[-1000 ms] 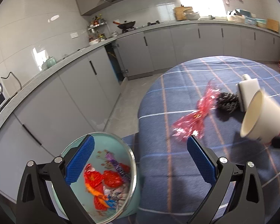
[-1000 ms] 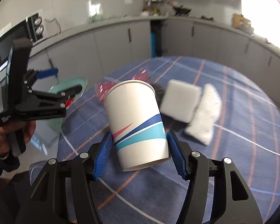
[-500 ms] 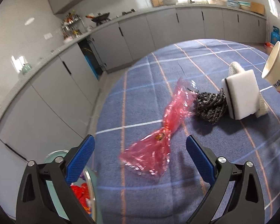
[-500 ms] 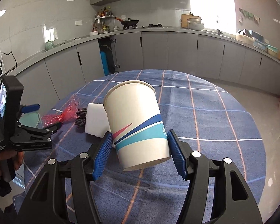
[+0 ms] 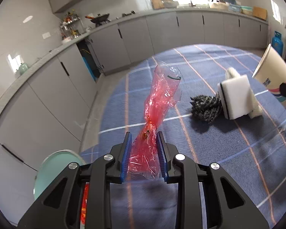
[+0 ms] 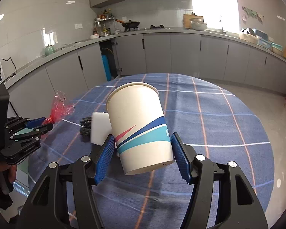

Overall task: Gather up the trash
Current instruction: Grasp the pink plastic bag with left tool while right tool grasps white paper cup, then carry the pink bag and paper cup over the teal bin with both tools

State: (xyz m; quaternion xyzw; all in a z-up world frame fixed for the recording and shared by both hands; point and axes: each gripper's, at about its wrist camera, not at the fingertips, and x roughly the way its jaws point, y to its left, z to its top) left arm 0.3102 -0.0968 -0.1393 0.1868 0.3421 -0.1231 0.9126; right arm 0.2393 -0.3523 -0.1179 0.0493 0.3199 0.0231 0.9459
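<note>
Your worktop (image 6: 228, 126) wears a blue checked cloth. Your right claw (image 6: 143, 150) pinches a white paper cup (image 6: 139, 124) with blue, teal and red swooshes, tilted above it. Your left claw (image 5: 144, 157) squeezes a crinkled red cellophane wrapper (image 5: 158, 103), its twisted length sticking up off the cloth.

Red wrapper (image 5: 158, 103), white cup (image 6: 138, 122) blue-teal-pink swoosh, blue plaid tablecloth (image 5: 228, 143)
</note>
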